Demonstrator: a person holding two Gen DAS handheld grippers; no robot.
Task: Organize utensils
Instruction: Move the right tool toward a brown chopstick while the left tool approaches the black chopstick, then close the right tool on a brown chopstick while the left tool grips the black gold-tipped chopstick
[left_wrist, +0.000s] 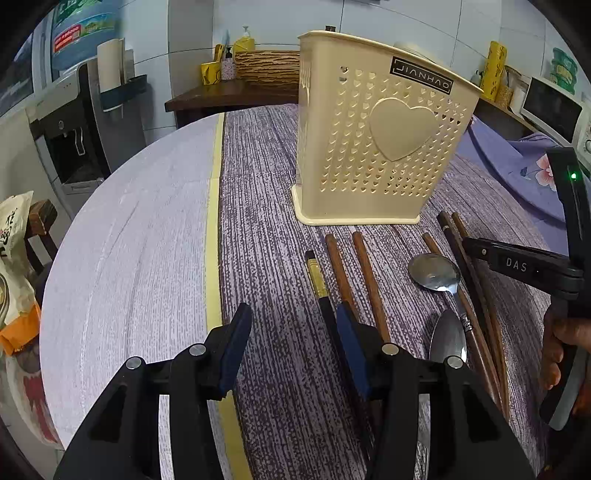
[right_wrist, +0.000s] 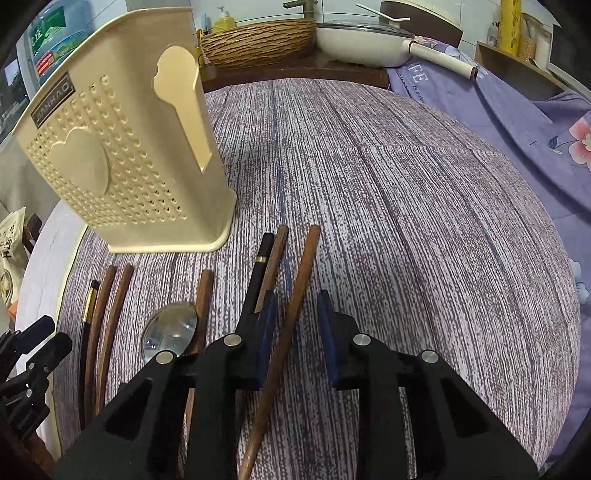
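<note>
We see our left gripper (left_wrist: 291, 332) angled downward toward the bench, its blue-padded fingers (left_wrist: 236, 343) standing apart with nothing pressed between them. Our right gripper (right_wrist: 295, 325) is also pitched downward, its jaws narrower yet still parted, and neither blue pad (right_wrist: 267, 332) presses on anything. From the left wrist view, the right gripper reaches in from the right side, with the person's hand (left_wrist: 561, 354) wrapped around its handle.
</note>
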